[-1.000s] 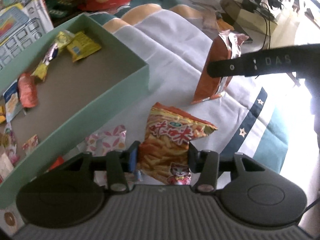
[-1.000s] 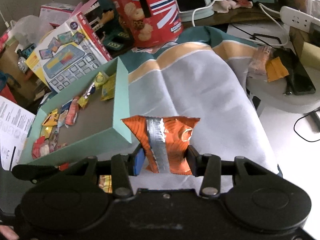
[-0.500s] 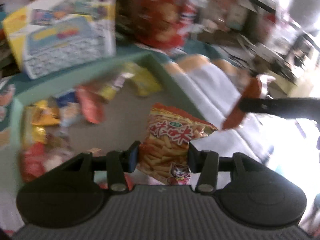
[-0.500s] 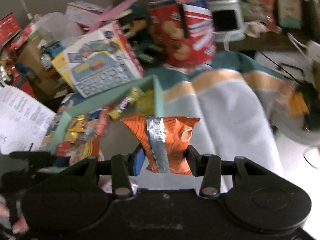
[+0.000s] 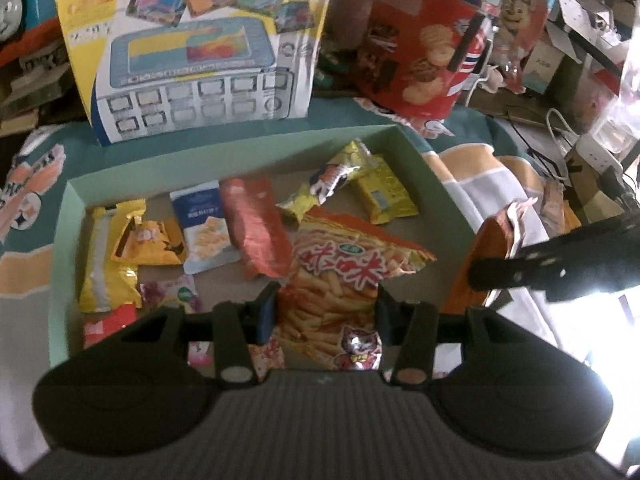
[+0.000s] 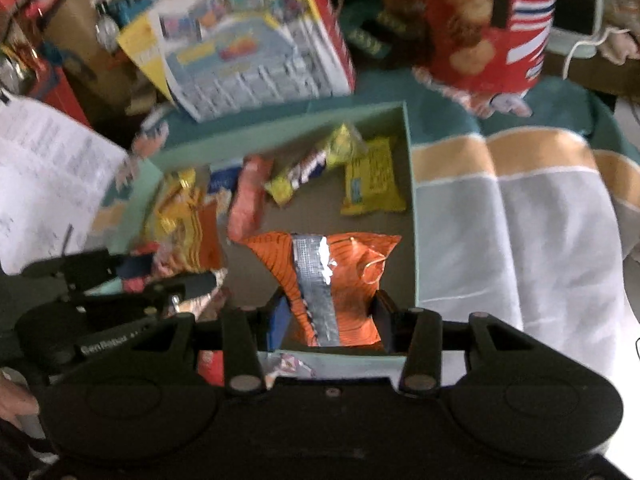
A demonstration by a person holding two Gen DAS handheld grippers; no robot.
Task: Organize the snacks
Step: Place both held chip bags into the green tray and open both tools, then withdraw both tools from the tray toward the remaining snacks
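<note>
My left gripper (image 5: 326, 316) is shut on a fries snack bag (image 5: 352, 276) with red print, held above the near part of the green box (image 5: 440, 184). My right gripper (image 6: 330, 320) is shut on an orange snack bag (image 6: 332, 280) with a silver seam, held over the box's near right corner (image 6: 412, 216). The right gripper's arm and its orange bag (image 5: 480, 256) show at the right of the left wrist view. The left gripper (image 6: 132, 280) shows at the left of the right wrist view. Several small snack packets (image 5: 200, 232) lie inside the box.
A toy box with a keyboard picture (image 5: 200, 60) and a red cookie tin (image 5: 424, 56) stand behind the green box. A grey, orange and teal cloth (image 6: 520, 208) covers the surface to the right. Cables and a power strip (image 5: 592, 152) lie at far right.
Both grippers have moved from over the cloth to over the green box, each carrying its bag. The box now fills the middle of both views.
</note>
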